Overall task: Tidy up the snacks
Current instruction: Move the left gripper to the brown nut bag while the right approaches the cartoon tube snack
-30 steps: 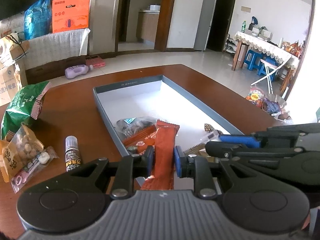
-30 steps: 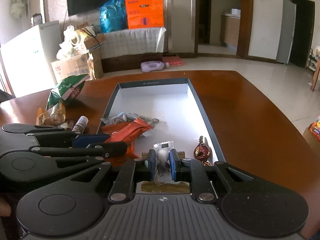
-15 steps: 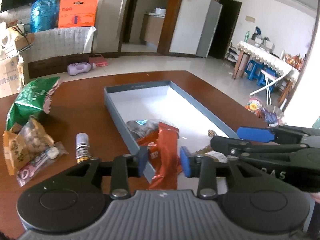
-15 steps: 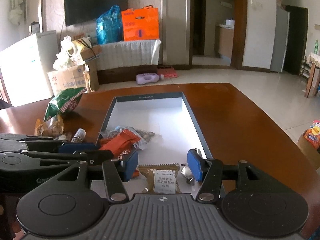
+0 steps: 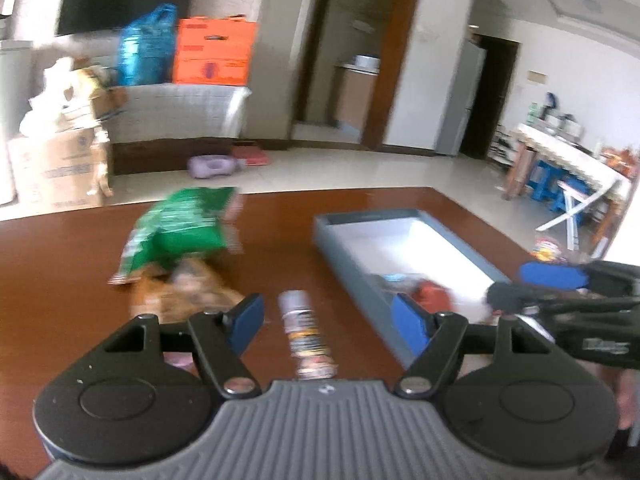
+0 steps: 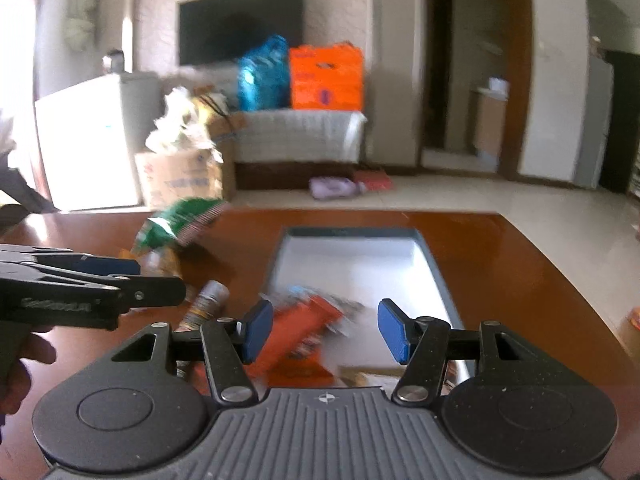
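We see a shiny brown counter (image 5: 80,264). The flat grey box (image 6: 436,276) holds crinkly orange snack packs (image 6: 304,328) at our 12 o'clock. A small round bottle (image 5: 304,328) lies between the left gripper (image 5: 326,322) jaws. Both left and right gripper (image 6: 326,330) jaws have just opened wide, holding nothing.

Bottle (image 5: 306,330) left of tray (image 5: 352,280)

Left gripper (image 5: 328,322) and right gripper (image 6: 326,330) just opened, both empty

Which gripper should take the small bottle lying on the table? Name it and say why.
Left. The left gripper is open, empty, with the small bottle lying right ahead between its fingers. The right gripper faces the grey box.
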